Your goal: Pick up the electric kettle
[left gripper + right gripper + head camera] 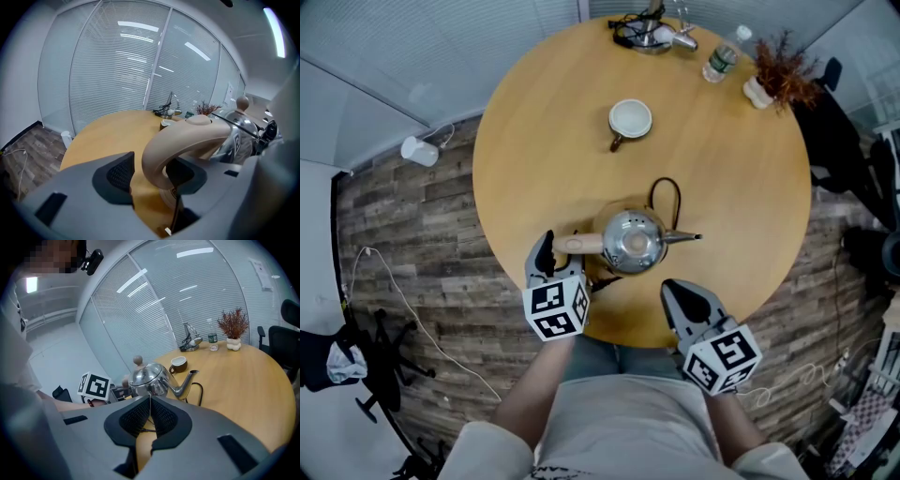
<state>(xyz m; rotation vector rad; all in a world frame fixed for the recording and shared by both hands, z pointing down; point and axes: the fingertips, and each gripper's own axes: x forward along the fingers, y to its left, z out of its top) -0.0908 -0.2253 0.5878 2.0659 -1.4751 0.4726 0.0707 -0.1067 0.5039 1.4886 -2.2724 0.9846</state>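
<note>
Wide-open left gripper [152, 180] straddles kettle handle [187, 138], ungripped; right gripper [150, 418] closed, empty. Clamp mid-handle firmly, then lift level.

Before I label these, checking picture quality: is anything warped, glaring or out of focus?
Head view: the table is sharp and evenly lit. Left gripper view: strong fisheye, dark corners, the near kettle handle soft. Right gripper view: the glass wall curves and mirrors ceiling lights.
</note>
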